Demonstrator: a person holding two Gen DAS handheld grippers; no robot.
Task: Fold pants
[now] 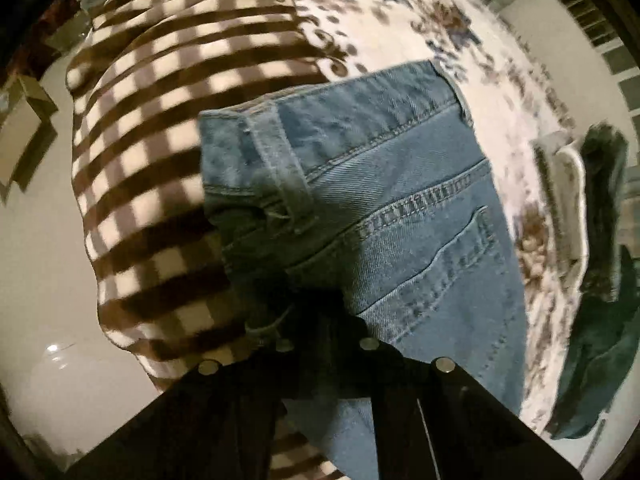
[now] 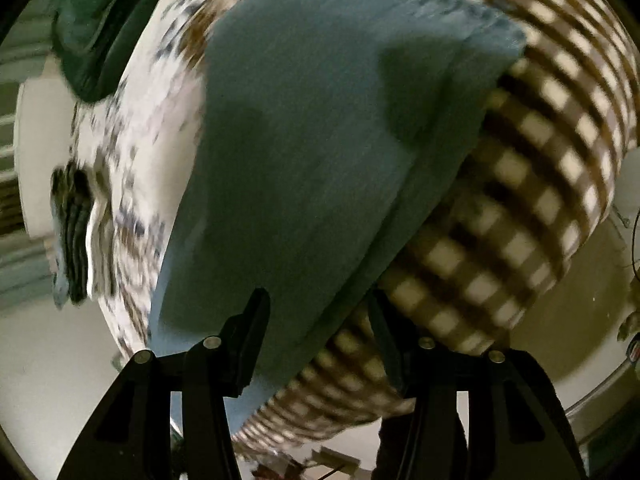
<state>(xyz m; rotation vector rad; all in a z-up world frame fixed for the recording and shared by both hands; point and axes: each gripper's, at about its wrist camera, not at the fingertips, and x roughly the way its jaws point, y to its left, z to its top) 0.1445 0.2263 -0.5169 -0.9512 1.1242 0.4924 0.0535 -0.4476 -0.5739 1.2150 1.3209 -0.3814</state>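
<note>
1. The blue denim pants (image 1: 384, 208) lie on a bed, partly on a brown-and-cream checked blanket (image 1: 160, 152) and partly on a white floral-print sheet (image 1: 400, 20).
2. In the left wrist view, the waistband, a belt loop and a stitched back pocket face the camera. The waistband end points toward the checked blanket.
3. The left gripper (image 1: 320, 320) points steeply downward onto the waist area of the pants. Its jaws are fully closed, pinching a bunched fold of denim at the waistband edge. The tips are dark and buried in the cloth, so the exact contact line cannot be made out.
4. The right gripper (image 2: 316, 320) also points steeply downward, over the smoother part of the pants (image 2: 320, 152) near their lower edge.
5. The jaws of the right gripper stand about half apart. One black finger (image 2: 250, 332) overlaps the denim edge; the other sits over the checked blanket (image 2: 500, 240). Whether the pads press on the cloth cannot be told; the right view is motion-blurred.
6. A dark green garment (image 1: 600, 300) lies at the bed edge, well apart from the pants.
7. A pale floor (image 1: 40, 280) shows beside the bed.
</note>
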